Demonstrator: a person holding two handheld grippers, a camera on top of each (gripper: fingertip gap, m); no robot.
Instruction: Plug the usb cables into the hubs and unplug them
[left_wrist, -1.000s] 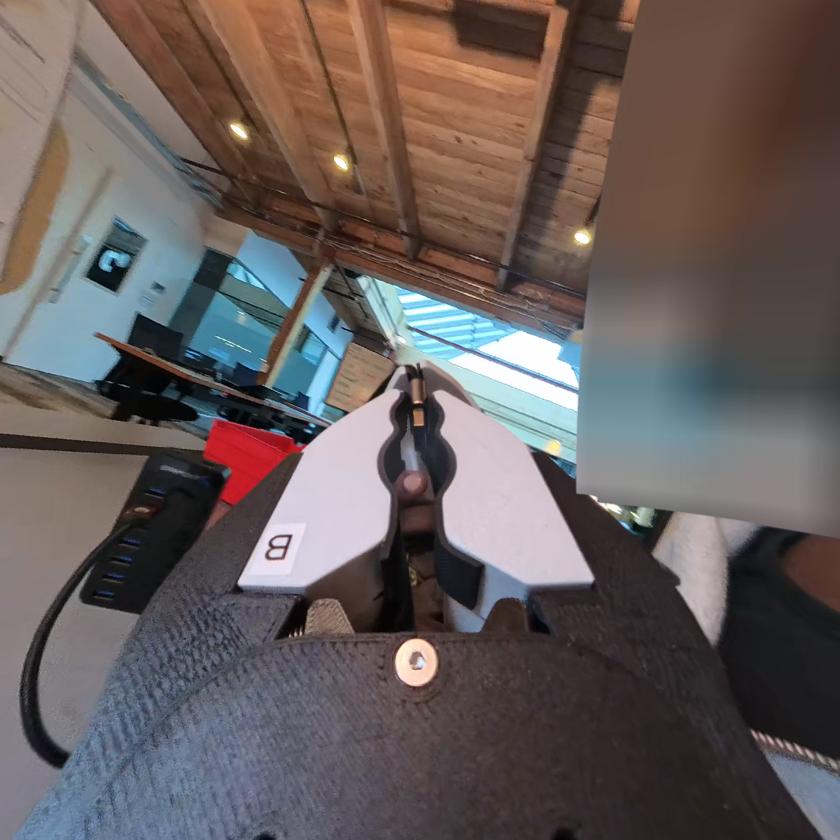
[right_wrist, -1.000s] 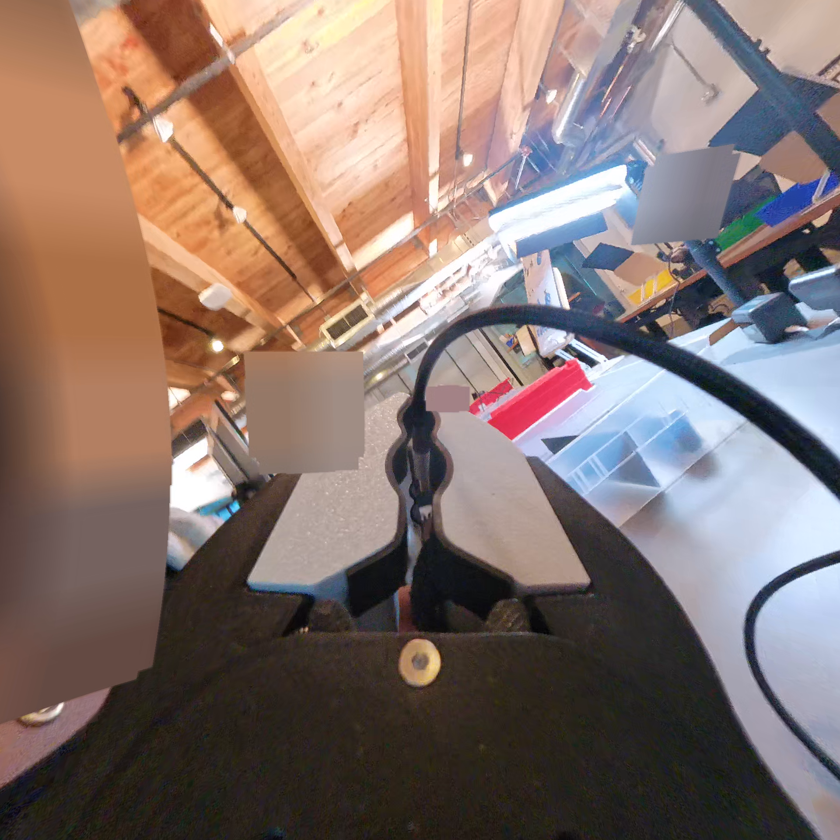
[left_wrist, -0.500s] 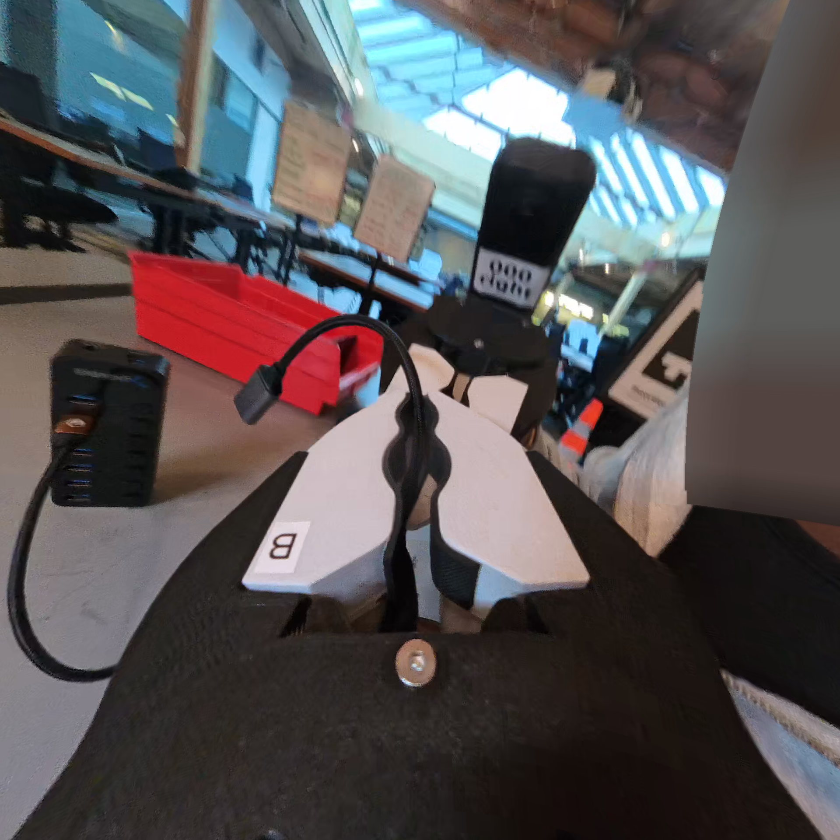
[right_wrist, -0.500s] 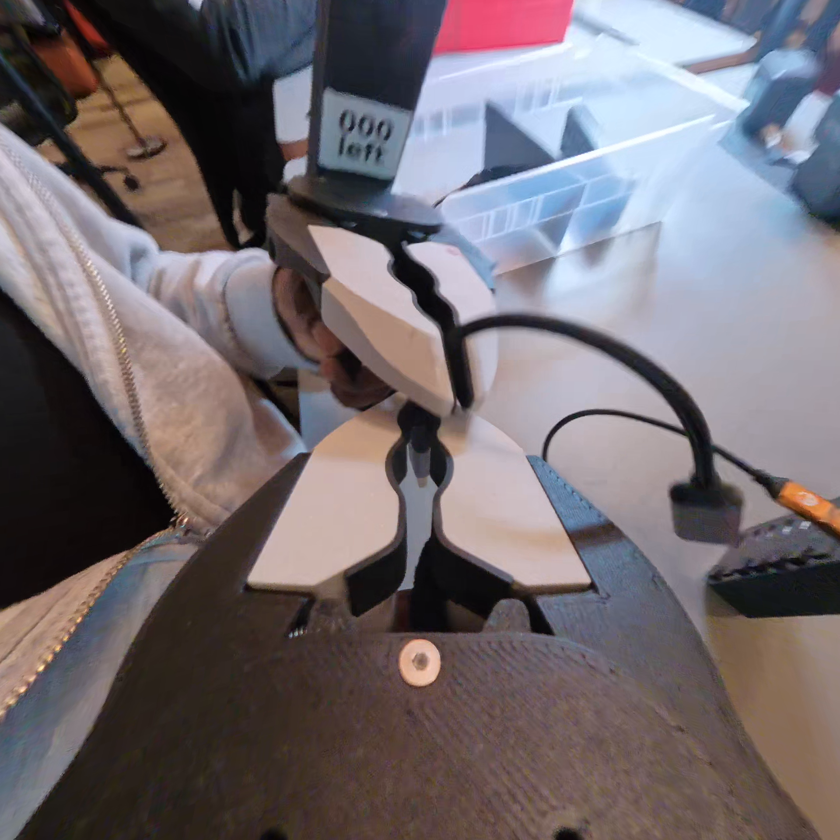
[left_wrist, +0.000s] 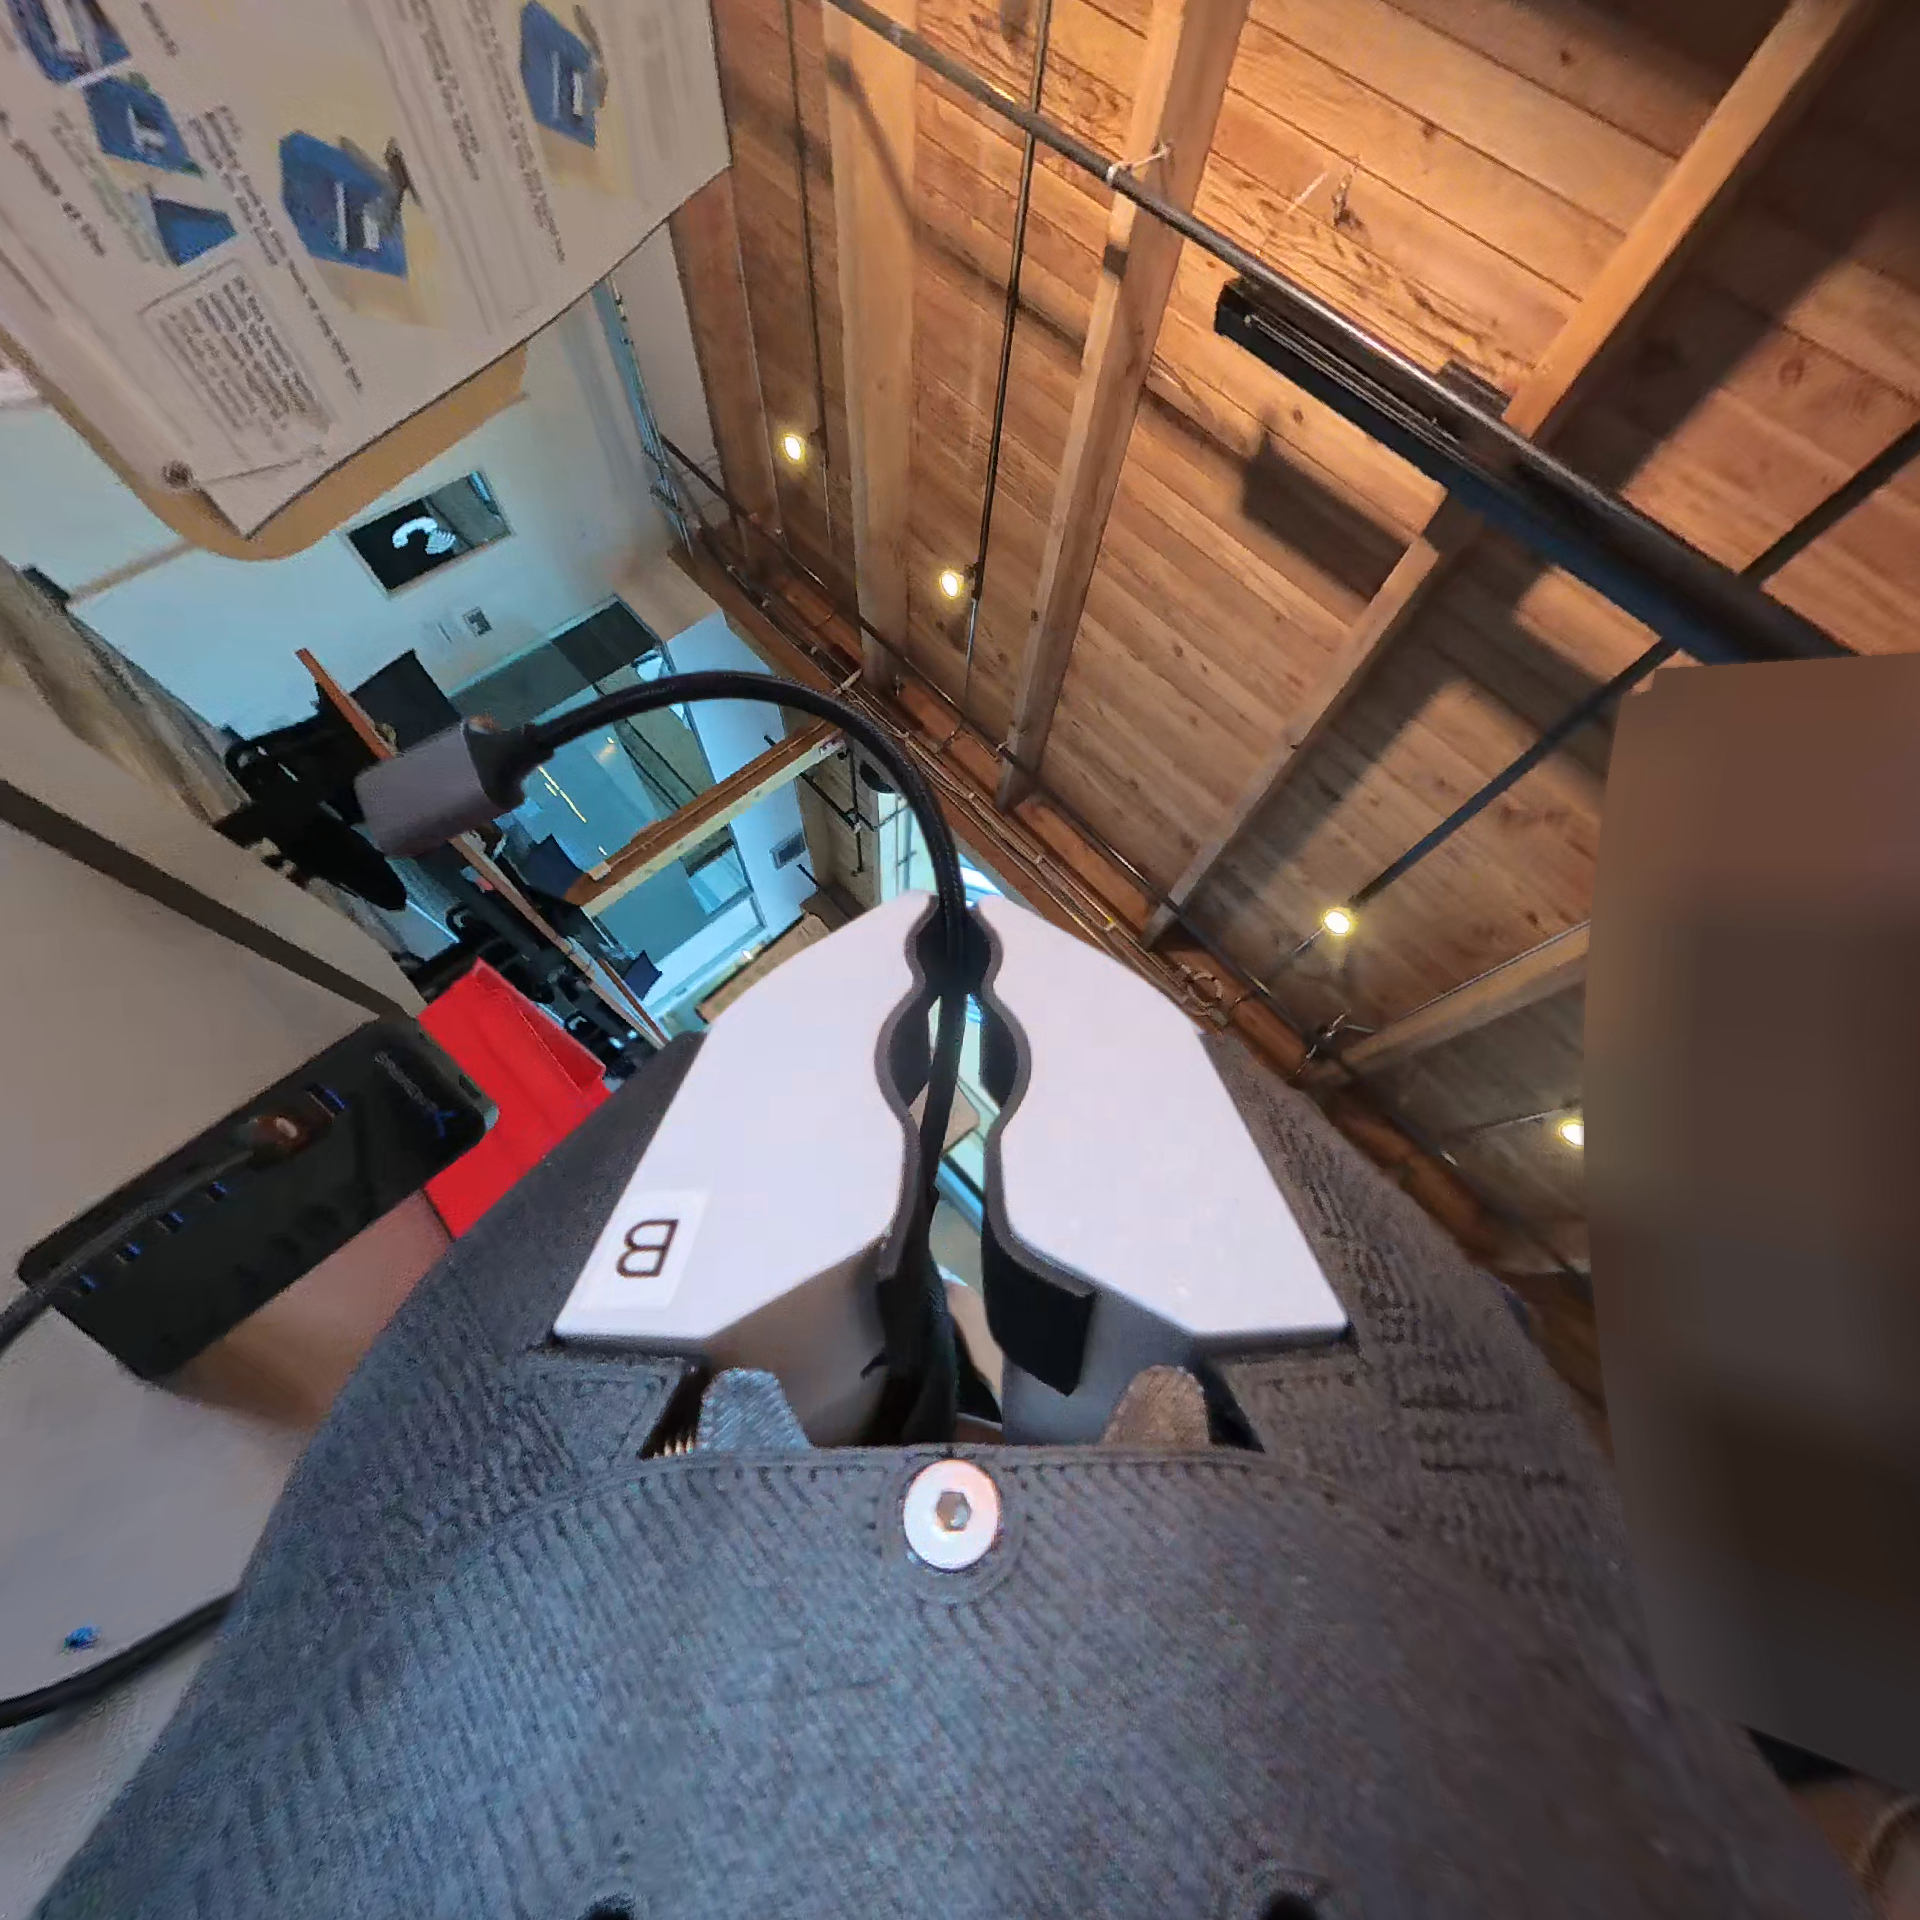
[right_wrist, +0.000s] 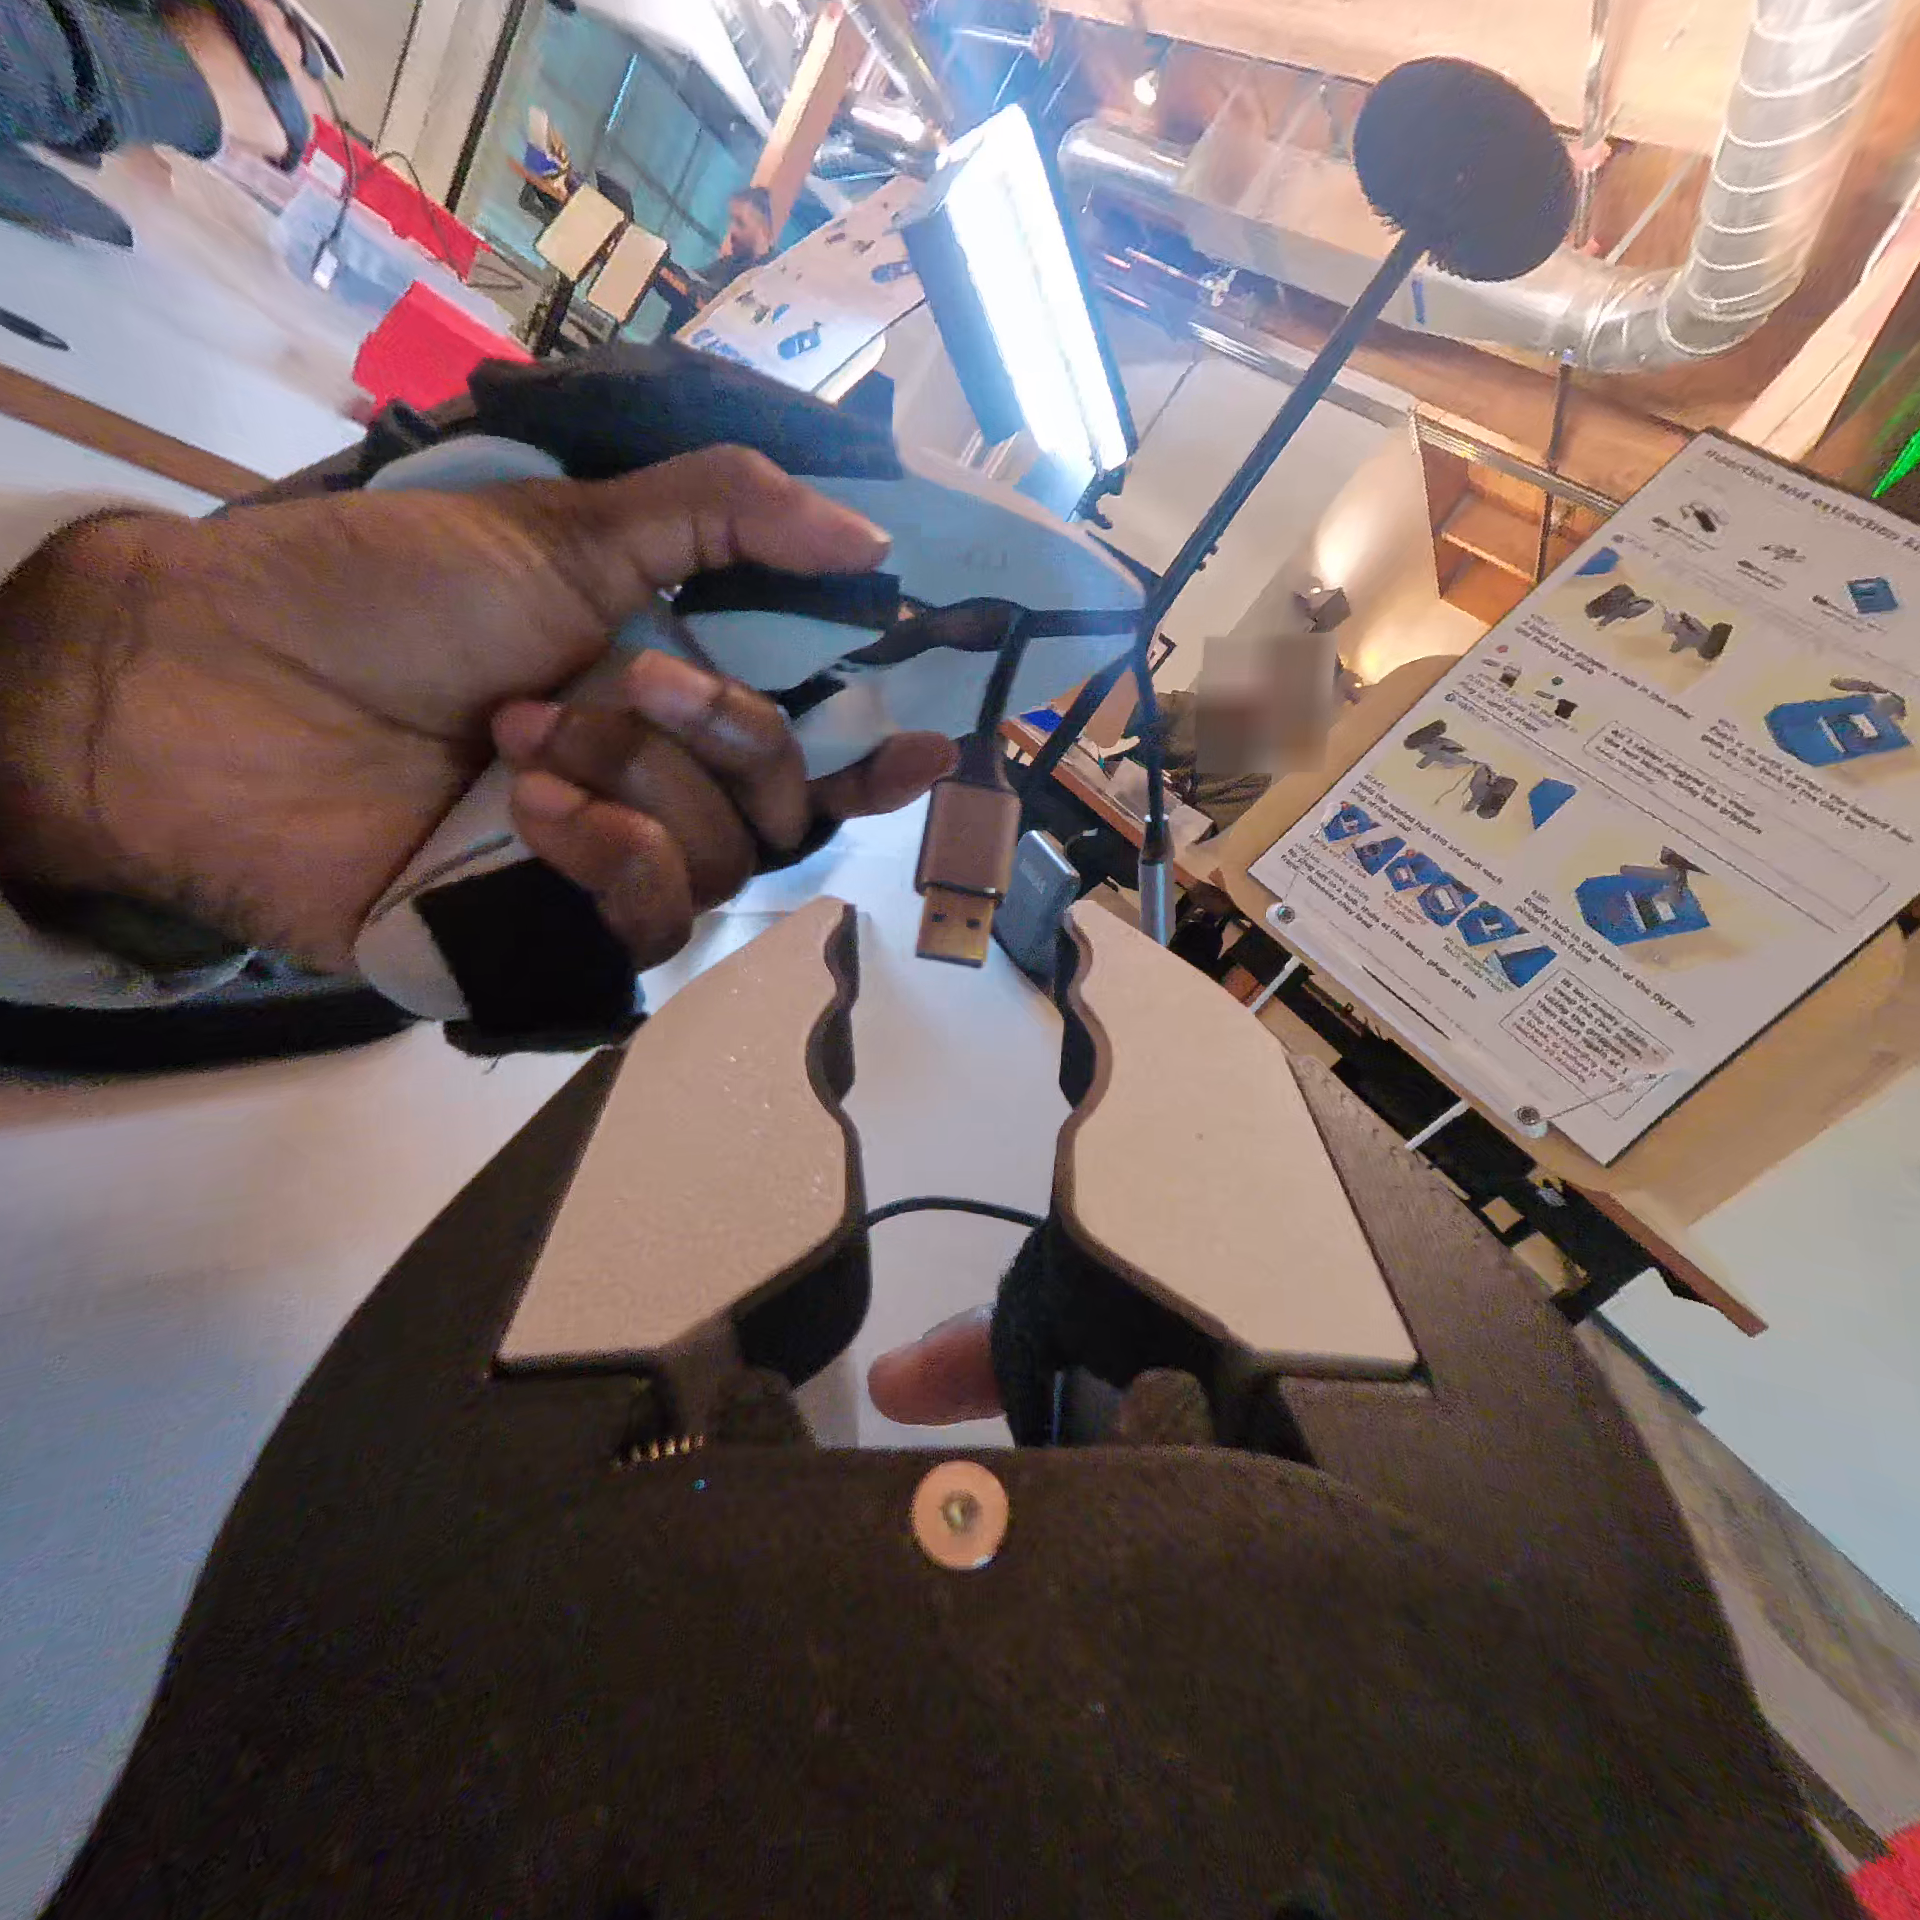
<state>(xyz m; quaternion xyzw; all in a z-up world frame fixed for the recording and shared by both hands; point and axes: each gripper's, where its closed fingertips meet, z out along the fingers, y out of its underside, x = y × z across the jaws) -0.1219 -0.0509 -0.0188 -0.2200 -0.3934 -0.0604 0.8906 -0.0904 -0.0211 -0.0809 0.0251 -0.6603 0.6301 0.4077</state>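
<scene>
The left hand-held gripper (left_wrist: 951, 935) is closed on the black cable (left_wrist: 935, 1049), which hangs out of its jaws and ends in a copper plug (right_wrist: 961, 862). The right hand-held gripper (right_wrist: 956, 925) is wide open, holding nothing, with the plug at its 12 o'clock, just beyond the fingertips. The hub (left_wrist: 249, 1184) lies on the counter (left_wrist: 114, 997) at 9 o'clock of the left one. I think the right one should close on the plug's shell, not on the metal tip.
</scene>
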